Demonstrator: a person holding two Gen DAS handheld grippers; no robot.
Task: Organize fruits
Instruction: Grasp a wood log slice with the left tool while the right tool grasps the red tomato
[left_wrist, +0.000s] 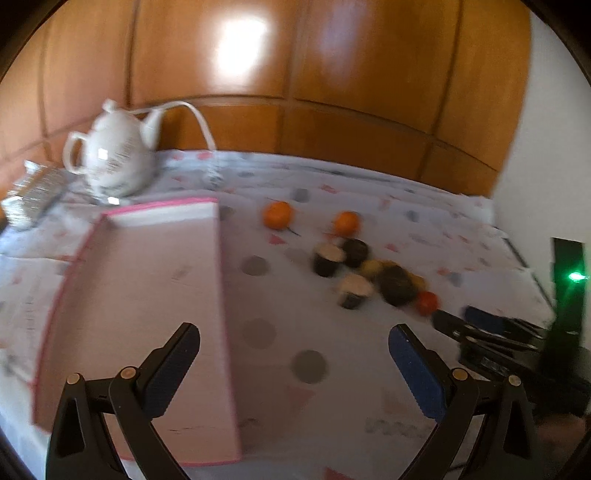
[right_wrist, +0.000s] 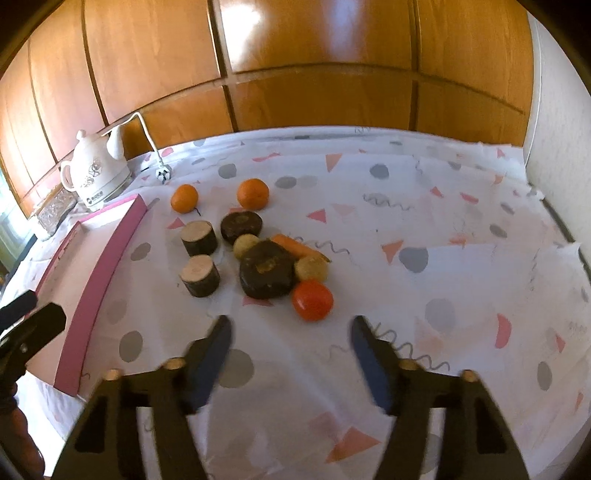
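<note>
Two oranges (right_wrist: 184, 198) (right_wrist: 252, 194) lie on the patterned cloth behind a heap holding a red tomato (right_wrist: 312, 300), a carrot (right_wrist: 295, 248), two pale round potatoes (right_wrist: 311, 268) (right_wrist: 244, 245), two dark cakes (right_wrist: 266, 270) (right_wrist: 241, 223) and two wood log pieces (right_wrist: 200, 275) (right_wrist: 199, 238). A pink box (right_wrist: 99, 280) lies to the left. My right gripper (right_wrist: 290, 328) is open and empty, just in front of the tomato. My left gripper (left_wrist: 293, 341) is open and empty beside the box's right edge (left_wrist: 221, 295); the heap (left_wrist: 395, 284) sits ahead to its right.
A white teapot-style kettle (right_wrist: 94, 173) with its cord and plug (right_wrist: 162, 173) stands at the back left, beside a glass dish (right_wrist: 55, 214). Wooden panels (right_wrist: 295, 55) rise behind the table. The right gripper also shows in the left wrist view (left_wrist: 491, 332).
</note>
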